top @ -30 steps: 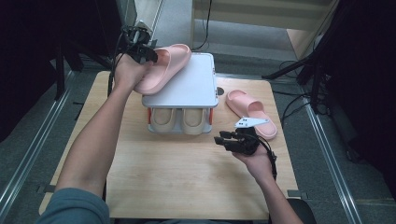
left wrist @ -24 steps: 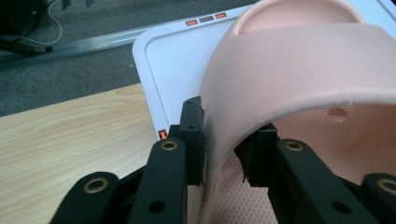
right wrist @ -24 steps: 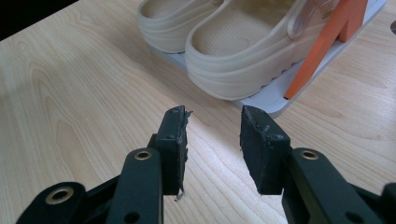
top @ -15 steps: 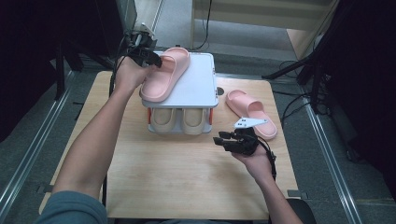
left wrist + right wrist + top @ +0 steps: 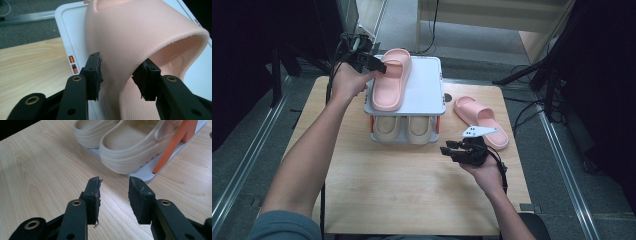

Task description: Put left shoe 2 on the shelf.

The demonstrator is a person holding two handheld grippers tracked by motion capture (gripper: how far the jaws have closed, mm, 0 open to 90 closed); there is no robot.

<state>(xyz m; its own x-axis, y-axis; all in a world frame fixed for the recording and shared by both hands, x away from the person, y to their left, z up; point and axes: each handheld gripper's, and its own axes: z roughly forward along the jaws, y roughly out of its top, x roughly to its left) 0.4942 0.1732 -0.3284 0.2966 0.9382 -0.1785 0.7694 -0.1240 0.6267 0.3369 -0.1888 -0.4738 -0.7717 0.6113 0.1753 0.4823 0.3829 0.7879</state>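
Note:
A pink slipper [image 5: 391, 82] lies flat on the left half of the white shoe rack's top shelf [image 5: 428, 92]. My left gripper [image 5: 382, 68] reaches in from the left and straddles the slipper's strap [image 5: 140, 35]. One pad stands outside the strap and the other inside the slipper. Its jaws have just been opening and no longer press on the strap. The matching pink slipper [image 5: 480, 120] lies on the table right of the rack. My right gripper [image 5: 448, 150] hovers open over bare wood [image 5: 113, 195] in front of the rack, holding nothing.
A pair of beige clogs [image 5: 404, 127] fills the rack's lower shelf [image 5: 130, 142], beside an orange post [image 5: 175, 142]. The wooden table [image 5: 412, 195] has free room in front. Cables and dark stands ring the table's far side.
The pink slipper went from tilted in the left gripper to lying flat on the rack top. The left jaws have spread apart. The right hand has kept still.

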